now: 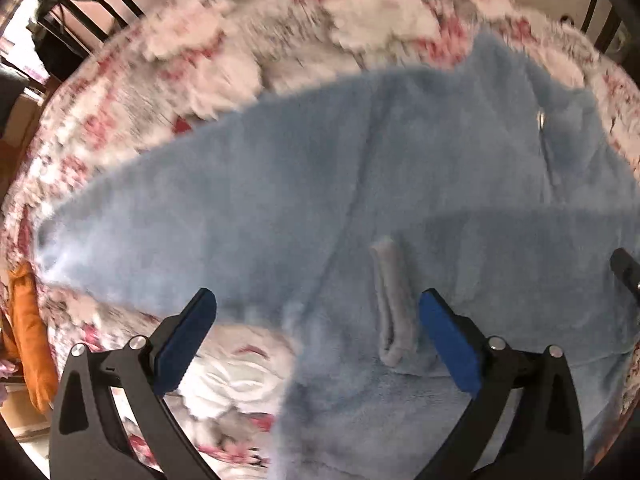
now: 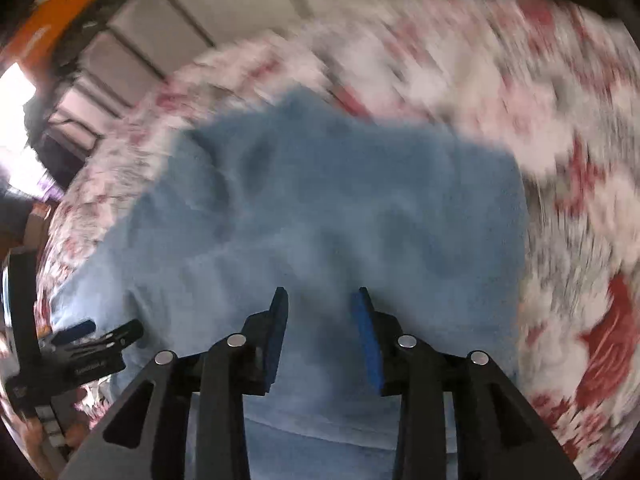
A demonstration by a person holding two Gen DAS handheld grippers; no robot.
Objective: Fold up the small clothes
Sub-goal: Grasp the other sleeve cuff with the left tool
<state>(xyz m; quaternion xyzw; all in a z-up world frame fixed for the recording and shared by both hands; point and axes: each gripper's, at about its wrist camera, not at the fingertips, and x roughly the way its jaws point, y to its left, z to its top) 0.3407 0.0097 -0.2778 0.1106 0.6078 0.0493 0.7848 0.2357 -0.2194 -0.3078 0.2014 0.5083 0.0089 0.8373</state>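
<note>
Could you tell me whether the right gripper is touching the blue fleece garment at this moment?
Cannot tell. In the right wrist view the right gripper has its jaws parted over the blue fleece garment, but blur hides any gap or contact.

One light blue fleece garment (image 1: 360,184) is seen, spread on one floral bedcover (image 1: 224,52). Two grippers are counted — the left gripper (image 1: 316,300) and the right gripper (image 2: 320,296) — each with two blue-padded fingers.

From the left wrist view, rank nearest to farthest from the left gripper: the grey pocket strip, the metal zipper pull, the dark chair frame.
1. Grey pocket strip: on the blue fleece garment, just inside the left gripper's right-hand jaw.
2. Metal zipper pull: higher up, toward the right.
3. Dark chair frame: top left, beyond the floral blanket.
</note>
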